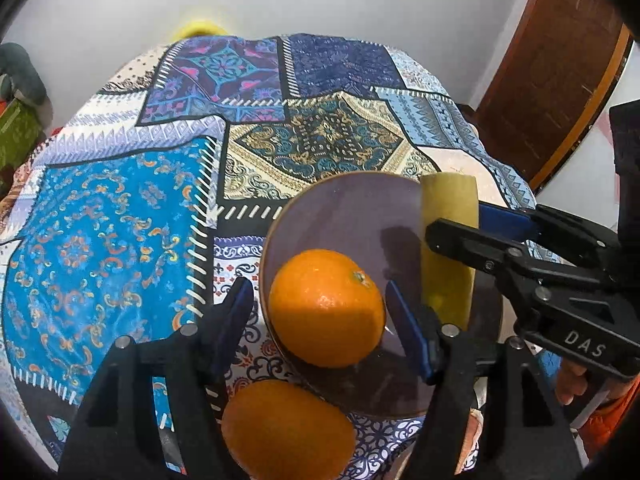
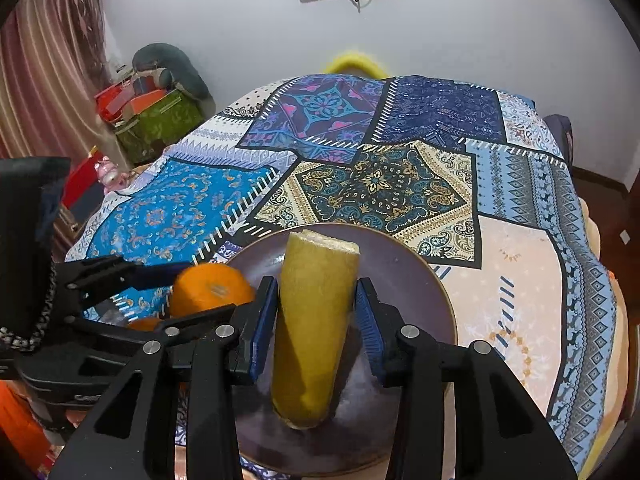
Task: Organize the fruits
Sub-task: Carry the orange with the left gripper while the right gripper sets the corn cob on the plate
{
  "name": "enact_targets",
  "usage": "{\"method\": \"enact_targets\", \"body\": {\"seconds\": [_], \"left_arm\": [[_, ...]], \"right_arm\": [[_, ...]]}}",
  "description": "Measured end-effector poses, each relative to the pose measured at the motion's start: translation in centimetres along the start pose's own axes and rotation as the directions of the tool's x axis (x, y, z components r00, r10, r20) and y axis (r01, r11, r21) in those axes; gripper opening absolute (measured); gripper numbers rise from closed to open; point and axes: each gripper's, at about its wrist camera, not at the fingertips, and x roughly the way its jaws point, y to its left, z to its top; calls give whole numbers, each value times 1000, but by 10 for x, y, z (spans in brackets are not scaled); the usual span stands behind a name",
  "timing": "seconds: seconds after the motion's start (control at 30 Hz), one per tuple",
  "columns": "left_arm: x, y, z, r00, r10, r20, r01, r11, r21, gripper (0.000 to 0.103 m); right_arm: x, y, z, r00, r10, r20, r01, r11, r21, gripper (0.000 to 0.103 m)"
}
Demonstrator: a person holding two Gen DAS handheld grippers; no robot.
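Left wrist view: our left tongs (image 1: 320, 316) sit apart, pads either side of an orange (image 1: 326, 307) without clamping it. There's a visible gap on the left pad side; on the right side we can't tell if the pad touches. That orange rests on the purple plate (image 1: 340, 216), near its left edge. A second orange (image 1: 288, 430) lies off the plate on the patchwork cloth (image 1: 112, 232) covering the desk, just beside the plate's near rim and between the tongs' arms.

Our right tongs (image 1: 452, 226) come in from the right side of this view and hold a yellow-green banana piece (image 1: 450, 200) over the right part of the plate.

Right wrist view: right tongs (image 2: 316, 320) are clamped on the banana piece (image 2: 316, 312), blue pads pressed to both its sides. The piece points away from the camera, cut end at the far tip showing pale flesh. Its near end is low over the plate (image 2: 408, 280); we can't tell if it touches. The plate orange (image 2: 210, 288) shows at left with the left tongs (image 2: 168, 292) around it, and a sliver of the second orange (image 2: 144, 324) is visible below that.
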Motion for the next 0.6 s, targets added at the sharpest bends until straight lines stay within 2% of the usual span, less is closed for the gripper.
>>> {"method": "enact_targets", "body": {"seconds": [0.2,0.27,0.33,0.6], "left_arm": [[-18,8,-3,1000,-6,25,7,999,-36,69],[-26,10,-5,999,-1,37,2,999,-42,69],[-35,10,-8,999,8,48,-6,999,-38,69],[-79,7,-29,993,51,106,-49,999,-20,70]], "right_arm": [[-2,-1,0,1000,-18,-9,18,1000,-6,40],[-4,1,-1,1000,-19,-11,19,1000,-11,43],[-7,4,-2,1000,-10,-9,9,1000,-17,52],[-40,24,-20,999,-42,29,43,997,-57,53]]}}
